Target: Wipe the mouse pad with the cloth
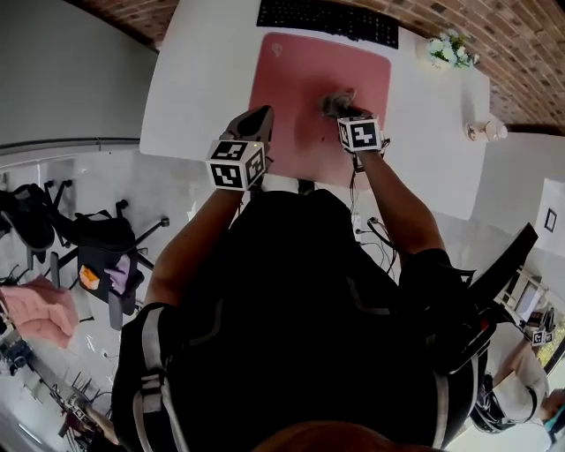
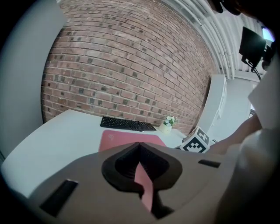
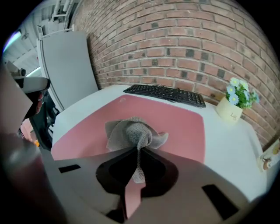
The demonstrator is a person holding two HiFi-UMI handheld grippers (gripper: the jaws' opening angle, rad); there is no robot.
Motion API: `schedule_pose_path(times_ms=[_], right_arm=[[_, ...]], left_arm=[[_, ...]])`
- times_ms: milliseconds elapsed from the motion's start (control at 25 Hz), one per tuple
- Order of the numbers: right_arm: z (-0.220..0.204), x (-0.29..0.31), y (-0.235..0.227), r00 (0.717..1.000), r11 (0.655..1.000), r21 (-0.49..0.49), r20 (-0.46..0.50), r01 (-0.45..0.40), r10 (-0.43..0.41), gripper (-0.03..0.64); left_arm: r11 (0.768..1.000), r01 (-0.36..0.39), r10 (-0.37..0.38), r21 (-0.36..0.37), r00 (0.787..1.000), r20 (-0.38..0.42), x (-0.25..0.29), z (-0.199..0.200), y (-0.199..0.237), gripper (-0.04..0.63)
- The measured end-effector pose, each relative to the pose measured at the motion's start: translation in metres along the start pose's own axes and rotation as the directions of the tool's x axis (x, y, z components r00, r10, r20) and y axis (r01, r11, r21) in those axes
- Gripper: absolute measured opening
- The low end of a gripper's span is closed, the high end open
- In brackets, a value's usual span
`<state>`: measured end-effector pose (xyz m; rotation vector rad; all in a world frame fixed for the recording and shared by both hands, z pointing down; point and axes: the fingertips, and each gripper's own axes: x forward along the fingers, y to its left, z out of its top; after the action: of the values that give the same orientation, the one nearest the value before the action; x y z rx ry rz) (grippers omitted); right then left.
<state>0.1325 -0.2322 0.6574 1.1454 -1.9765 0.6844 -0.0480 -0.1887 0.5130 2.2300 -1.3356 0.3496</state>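
Centrally on the white table (image 1: 199, 84) a pink mouse pad (image 1: 291, 75) is laid flat, its far edge just short of a black keyboard (image 1: 327, 19) that is set along the table's far edge, before a brick wall (image 2: 127, 65). A small pot of white flowers (image 1: 448, 48) is placed near the far right corner of the table, clear of the pad.

A grey cloth (image 3: 131, 133) is clamped between the jaws of the right gripper (image 3: 138, 151). A narrow strip of it is pinched between the two jaws, and the rest is gathered in a crumpled bunch just past their tips. From the head view, the cloth (image 1: 340, 101) is seen on the right half of the pad, about midway between its near and far edges, and it appears to rest on the pad's surface. The marker cube of the right gripper (image 1: 353, 119) is seen just nearer than the cloth.

The left gripper (image 2: 140, 146) is held with its jaws brought together at the tips and nothing caught between them; only the pink of the pad is seen through the slit behind them. In the head view the left gripper (image 1: 256, 119) is found over the pad's near left corner, well apart from the cloth.
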Motion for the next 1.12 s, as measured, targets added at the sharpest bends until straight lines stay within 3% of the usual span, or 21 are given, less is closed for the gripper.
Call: schedule_pose_path(times_ms=[480, 800, 960, 1120], right_arm=[[-0.039, -0.03, -0.067, 0.992, 0.984, 0.122, -0.035, 0.127, -0.124, 0.026], [-0.061, -0.06, -0.116, 0.971, 0.949, 0.205, -0.058, 0.238, -0.231, 0.026], [-0.051, -0.077, -0.125, 0.96, 0.952, 0.122, -0.046, 0.28, -0.276, 0.026], [-0.008, -0.078, -0.106, 0.973, 0.972, 0.061, 0.03, 0.227, -0.229, 0.026]], left_arm=[[0.995, 0.086, -0.086, 0.045, 0.996, -0.02, 0.02, 0.004, -0.021, 0.002], [0.988, 0.137, -0.136, 0.064, 0.99, -0.023, 0.03, 0.009, -0.033, 0.002], [0.989, 0.135, -0.135, 0.063, 0.991, -0.011, 0.029, 0.013, -0.03, 0.002], [0.993, 0.108, -0.108, 0.049, 0.994, 0.008, 0.023, 0.018, -0.018, 0.002]])
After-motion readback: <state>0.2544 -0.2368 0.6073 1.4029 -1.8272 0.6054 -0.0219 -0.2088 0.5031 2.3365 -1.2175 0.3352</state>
